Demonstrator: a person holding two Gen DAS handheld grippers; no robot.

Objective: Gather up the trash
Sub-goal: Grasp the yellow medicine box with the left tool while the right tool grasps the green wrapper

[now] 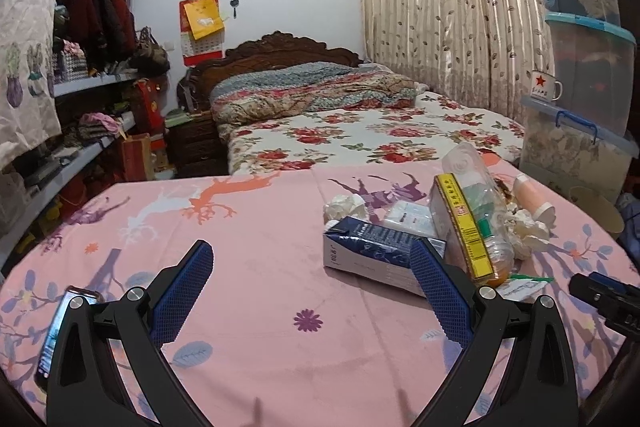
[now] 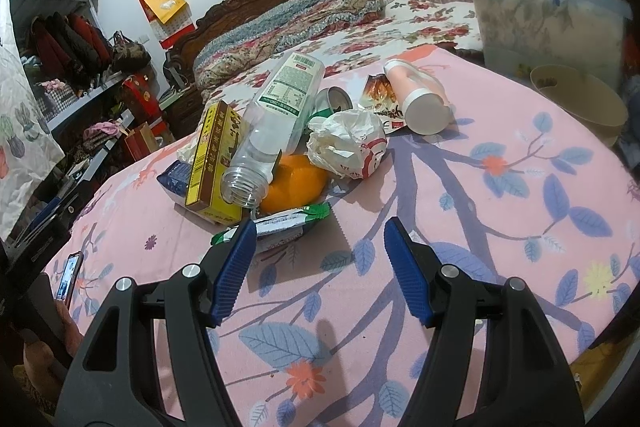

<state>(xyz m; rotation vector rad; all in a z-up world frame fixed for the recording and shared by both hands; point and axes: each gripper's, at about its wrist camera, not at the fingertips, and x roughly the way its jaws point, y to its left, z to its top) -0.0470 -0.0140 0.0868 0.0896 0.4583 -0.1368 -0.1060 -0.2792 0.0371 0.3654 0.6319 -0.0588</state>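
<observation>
A heap of trash lies on the pink printed sheet (image 2: 480, 227): a clear plastic bottle (image 2: 280, 115), a yellow box (image 2: 212, 155), an orange (image 2: 296, 187), crumpled white paper (image 2: 348, 143), a can (image 2: 334, 101), a pink cup (image 2: 416, 99) on its side and a blue carton (image 1: 372, 251). A green-and-white wrapper (image 2: 280, 223) lies at the heap's near edge. My right gripper (image 2: 320, 231) is open with only sheet between its fingers; its left fingertip is beside the wrapper. My left gripper (image 1: 312, 255) is open and holds nothing; its right finger overlaps the carton's near end.
A tan bin (image 2: 580, 99) stands at the sheet's right edge, below stacked clear storage boxes (image 1: 588, 75) with a mug (image 1: 544, 87) on them. A phone (image 1: 56, 331) lies on the sheet at the left. A floral bed (image 1: 360, 131) and crowded shelves (image 1: 80, 87) lie beyond.
</observation>
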